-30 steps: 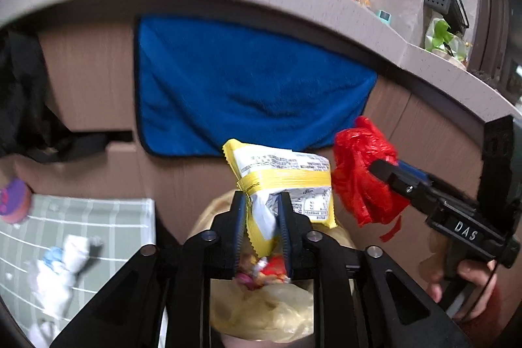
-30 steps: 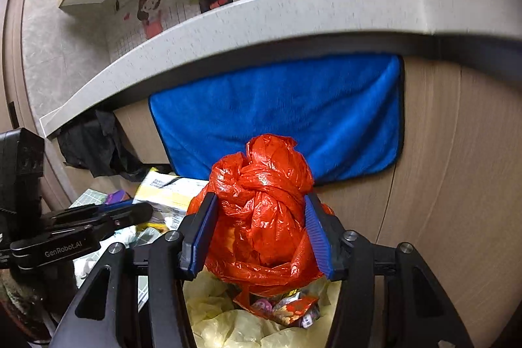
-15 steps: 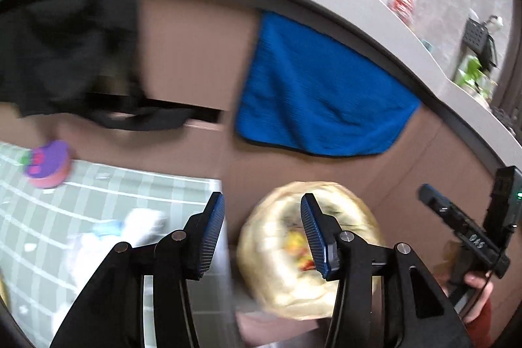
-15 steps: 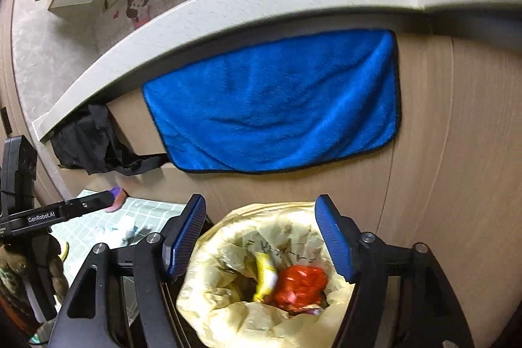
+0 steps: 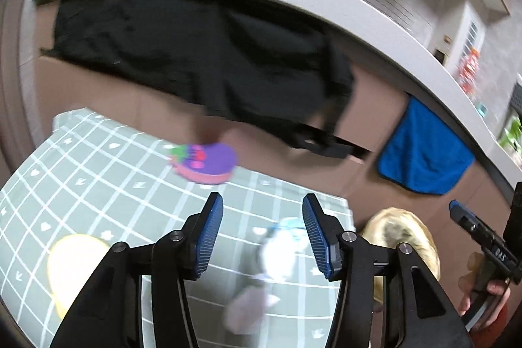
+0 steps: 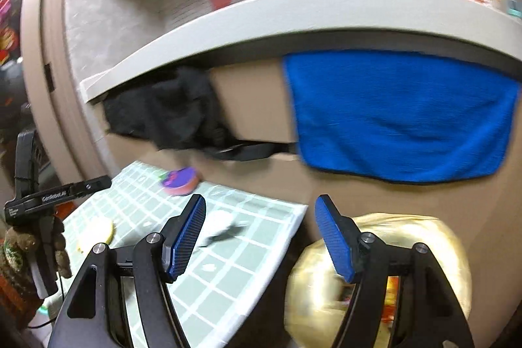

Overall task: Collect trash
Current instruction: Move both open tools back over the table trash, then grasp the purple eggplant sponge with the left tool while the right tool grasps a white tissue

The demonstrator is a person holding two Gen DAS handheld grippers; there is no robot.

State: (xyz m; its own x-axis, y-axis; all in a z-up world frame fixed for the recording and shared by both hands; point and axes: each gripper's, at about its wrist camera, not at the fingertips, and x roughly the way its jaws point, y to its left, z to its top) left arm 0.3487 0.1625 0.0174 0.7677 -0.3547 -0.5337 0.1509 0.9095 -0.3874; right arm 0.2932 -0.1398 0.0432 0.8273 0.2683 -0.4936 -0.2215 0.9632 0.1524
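Both loads were dropped, and the hunt for the next scrap was under way. The left gripper (image 5: pixel 262 230), jaws spread and empty, hung over crumpled white trash (image 5: pixel 277 256) at 6 o'clock on the bench (image 5: pixel 98 185); the next move called for descending and pinching it. The right gripper (image 6: pixel 261 234), likewise spread, had swung off the yellow-lined bin (image 6: pixel 440 250), which lay at 4 o'clock.

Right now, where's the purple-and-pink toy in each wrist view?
Left wrist: purple-and-pink toy sits upper centre, on the checked mat's far edge, below the black cloth.
Right wrist: toy left of centre, same mat edge.
Shared landmark: blue towel.
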